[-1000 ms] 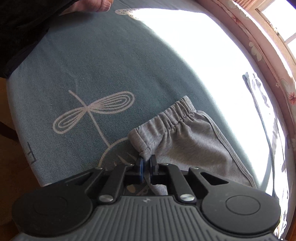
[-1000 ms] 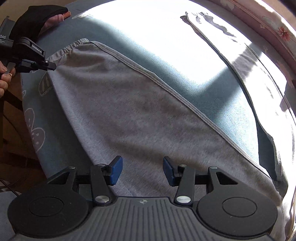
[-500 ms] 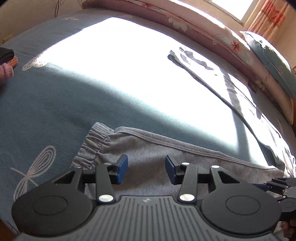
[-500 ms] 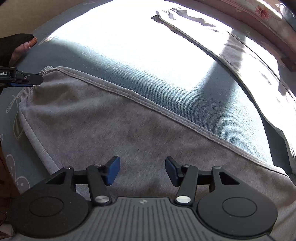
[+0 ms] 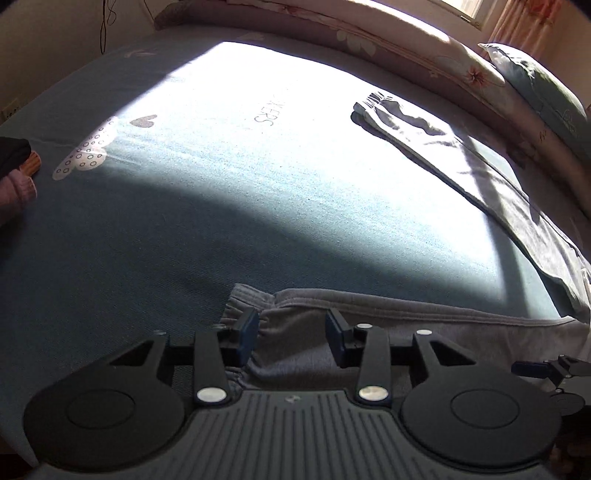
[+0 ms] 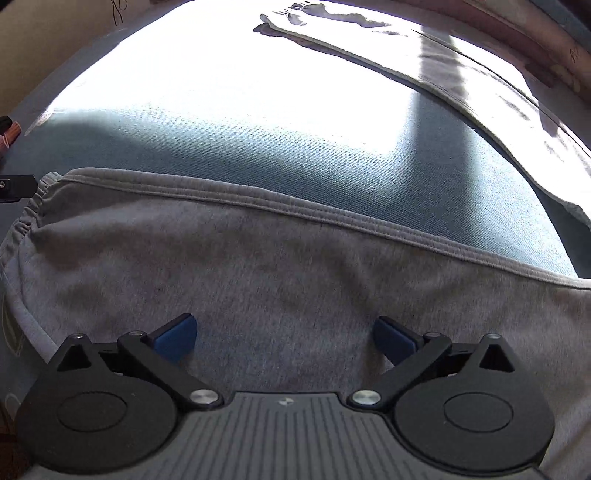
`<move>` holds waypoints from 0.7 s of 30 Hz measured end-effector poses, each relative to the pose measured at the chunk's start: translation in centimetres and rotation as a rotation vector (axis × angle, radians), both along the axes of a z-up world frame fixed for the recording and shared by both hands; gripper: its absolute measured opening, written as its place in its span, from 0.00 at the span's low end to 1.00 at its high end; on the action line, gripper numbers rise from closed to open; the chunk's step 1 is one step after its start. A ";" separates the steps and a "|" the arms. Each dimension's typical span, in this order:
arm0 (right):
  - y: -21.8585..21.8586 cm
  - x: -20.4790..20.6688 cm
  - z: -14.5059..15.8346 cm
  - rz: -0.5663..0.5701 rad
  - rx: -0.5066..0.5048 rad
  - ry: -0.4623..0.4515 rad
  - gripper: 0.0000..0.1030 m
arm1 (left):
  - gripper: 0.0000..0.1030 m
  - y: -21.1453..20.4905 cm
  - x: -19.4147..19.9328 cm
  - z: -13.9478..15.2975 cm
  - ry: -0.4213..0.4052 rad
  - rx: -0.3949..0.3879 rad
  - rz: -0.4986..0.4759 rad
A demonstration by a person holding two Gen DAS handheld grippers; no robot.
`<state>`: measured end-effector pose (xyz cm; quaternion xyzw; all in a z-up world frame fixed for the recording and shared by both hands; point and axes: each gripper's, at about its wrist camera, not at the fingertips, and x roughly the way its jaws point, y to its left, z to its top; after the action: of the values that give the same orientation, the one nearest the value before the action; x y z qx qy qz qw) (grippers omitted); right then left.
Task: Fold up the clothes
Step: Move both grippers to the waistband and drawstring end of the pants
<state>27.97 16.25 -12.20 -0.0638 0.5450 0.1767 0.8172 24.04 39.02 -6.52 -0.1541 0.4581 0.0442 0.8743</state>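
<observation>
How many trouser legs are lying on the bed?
2: one grey leg near, under both claws; the other leg far across the bed in sunlight. None seems hidden.

Bed [image 5: 155, 236] under a blue-grey sheet printed with pale motifs and lettering fills the ground ahead of both tongs. Hard sun patch [image 5: 280, 122] across its middle, shade nearer the tongs. Floral bolster [image 5: 424, 55] along the far edge; teal pillow [image 5: 535, 88] far right. Cream wall [image 5: 48, 40] far left. Window [image 5: 461, 7] and curtain [image 5: 524, 22] top right.

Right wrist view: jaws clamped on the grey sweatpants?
No. The right gripper has its jaws spread wide, with the grey sweatpants lying flat and unpinched beneath.
</observation>
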 end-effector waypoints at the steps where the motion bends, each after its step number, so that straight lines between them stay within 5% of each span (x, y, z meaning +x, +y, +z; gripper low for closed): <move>1: -0.4 0.0 0.4 -0.003 0.026 0.007 0.99 | 0.42 -0.6 0.7 0.8 -0.016 -0.018 -0.033; 7: -5.9 -1.4 3.1 -0.036 0.060 -0.045 0.99 | 0.57 -7.8 6.5 2.7 -0.048 -0.250 -0.220; 15: -19.0 -2.8 5.1 -0.084 -0.039 -0.156 0.99 | 0.60 -27.0 13.3 -1.2 0.029 -0.490 -0.456; 18: -24.4 -2.3 5.1 -0.157 -0.047 -0.168 0.99 | 0.65 -33.6 15.0 -3.4 0.052 -0.522 -0.540; 21: -28.6 -1.8 5.0 -0.232 -0.022 -0.175 0.99 | 0.64 -39.4 16.6 -6.0 0.061 -0.427 -0.591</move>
<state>26.16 -12.35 -7.20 -0.0244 0.4773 0.0691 0.8757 40.66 -0.42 -12.52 -0.1926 0.5078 -0.3024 0.7833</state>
